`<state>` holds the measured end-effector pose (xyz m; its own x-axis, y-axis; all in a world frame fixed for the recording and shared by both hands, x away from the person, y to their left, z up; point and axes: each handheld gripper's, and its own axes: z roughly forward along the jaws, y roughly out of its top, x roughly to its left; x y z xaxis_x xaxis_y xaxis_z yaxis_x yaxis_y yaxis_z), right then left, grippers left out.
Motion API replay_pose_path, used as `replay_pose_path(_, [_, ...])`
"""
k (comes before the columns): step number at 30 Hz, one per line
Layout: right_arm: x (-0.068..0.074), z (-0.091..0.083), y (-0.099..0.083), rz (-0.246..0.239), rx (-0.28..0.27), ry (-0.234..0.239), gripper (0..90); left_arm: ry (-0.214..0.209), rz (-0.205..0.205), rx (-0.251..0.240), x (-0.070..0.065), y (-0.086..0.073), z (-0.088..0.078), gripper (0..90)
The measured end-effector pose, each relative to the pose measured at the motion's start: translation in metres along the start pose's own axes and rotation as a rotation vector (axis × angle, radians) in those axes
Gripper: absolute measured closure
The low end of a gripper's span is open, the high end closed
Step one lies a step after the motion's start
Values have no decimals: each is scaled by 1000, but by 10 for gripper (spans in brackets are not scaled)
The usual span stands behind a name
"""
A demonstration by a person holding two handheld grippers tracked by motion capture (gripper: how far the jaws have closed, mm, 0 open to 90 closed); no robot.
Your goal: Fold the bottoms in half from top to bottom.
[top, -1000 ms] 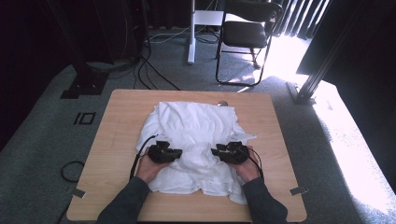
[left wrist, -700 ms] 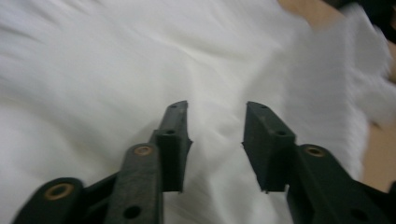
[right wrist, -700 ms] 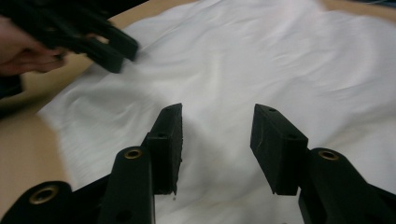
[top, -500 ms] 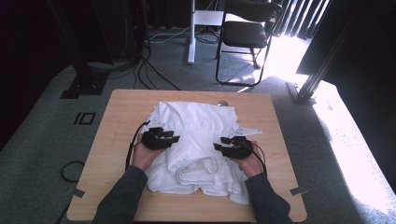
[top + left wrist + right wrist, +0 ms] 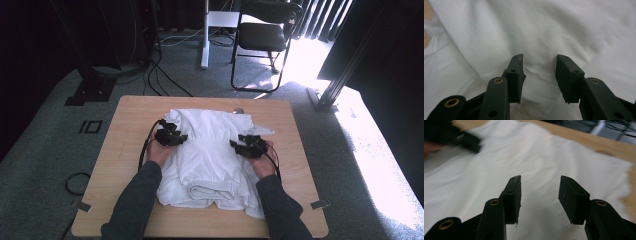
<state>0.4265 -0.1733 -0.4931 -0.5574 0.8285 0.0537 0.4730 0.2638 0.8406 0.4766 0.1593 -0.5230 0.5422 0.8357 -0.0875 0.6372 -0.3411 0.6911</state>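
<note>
Both grippers have let go: the left gripper and right gripper have just been opening, jaws apart and empty, now farther up the white cloth garment mid-table on the wooden table. The near edge lies rolled; that fold is judged complete. The right gripper view adds the garment's far corner.

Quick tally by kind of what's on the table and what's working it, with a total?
White garment: 1, partly folded, its rolled hem toward the near edge
Hand-held grippers: 2, left gripper and right gripper, both with jaws apart over the cloth
Wooden table: 1
Total: 4
</note>
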Motion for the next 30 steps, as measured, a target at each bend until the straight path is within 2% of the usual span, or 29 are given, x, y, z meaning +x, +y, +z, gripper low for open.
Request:
replay_pose_path(1, [-8,10,3,10,26,-32,533,-2,-7,4,2,-3,3,593])
replay_pose_path(2, [-8,10,3,10,26,-32,533,-2,-7,4,2,-3,3,597])
replay_pose_path(3, [-21,30,-1,31,95,-88,548,-4,-11,7,3,-6,5,604])
replay_pose_path(5, [-28,46,-12,44,167,-135,562,-23,-32,-15,8,-19,7,613])
replay_pose_path(6, [-29,51,-20,47,199,-141,562,-33,-44,-37,9,-25,5,617])
replay_pose_path(7, [-29,51,-20,47,199,-141,562,-33,-44,-37,9,-25,5,622])
replay_pose_path(8, [-30,53,-27,49,209,-147,563,-47,-60,-62,11,-31,2,622])
replay_pose_path(9, [-30,49,-39,86,147,-132,566,-59,-71,-79,10,-39,-3,629])
replay_pose_path(10, [-30,49,-39,86,147,-132,566,-59,-71,-79,10,-39,-3,630])
replay_pose_path(11, [-27,43,-45,75,135,-116,567,-56,-55,-75,4,-47,-10,630])
replay_pose_path(13, [-25,40,-47,75,136,-110,567,-54,-39,-68,0,-52,-14,630])
replay_pose_path(14, [-18,32,-51,64,149,-99,568,-58,-43,-69,-2,-56,-17,629])
replay_pose_path(15, [-15,28,-53,55,156,-90,568,-70,-57,-75,-8,-66,-26,629])
replay_pose_path(18, [-9,19,-58,48,173,-70,568,-68,-59,-70,-15,-75,-34,629])
replay_pose_path(19, [-3,11,-63,37,182,-60,568,-64,-48,-62,-21,-80,-38,629])
replay_pose_path(20, [-3,11,-63,37,182,-60,568,-60,-47,-59,-25,-83,-40,629])
replay_pose_path(21, [2,5,-66,30,194,-53,568,-49,-24,-55,-34,-89,-45,628])
replay_pose_path(22, [2,5,-66,30,194,-53,568,-49,-24,-55,-34,-89,-45,627])
replay_pose_path(23, [4,0,-67,29,218,-42,566,-59,-3,-32,-38,-91,-50,623])
replay_pose_path(26, [2,-3,-65,51,243,-16,545,-57,8,-43,-37,-89,-55,562])
replay_pose_path(27, [-2,-5,-61,49,222,-14,484,-33,-18,-96,-28,-79,-65,545])
replay_pose_path(28, [-2,-5,-61,49,222,-14,484,-33,-18,-96,-28,-79,-65,526])
replay_pose_path(29, [-11,-8,-50,52,185,-18,418,-13,-55,-144,-16,-64,-74,492])
replay_pose_path(30, [-11,-8,-50,52,185,-18,418,-13,-55,-144,-16,-64,-74,478])
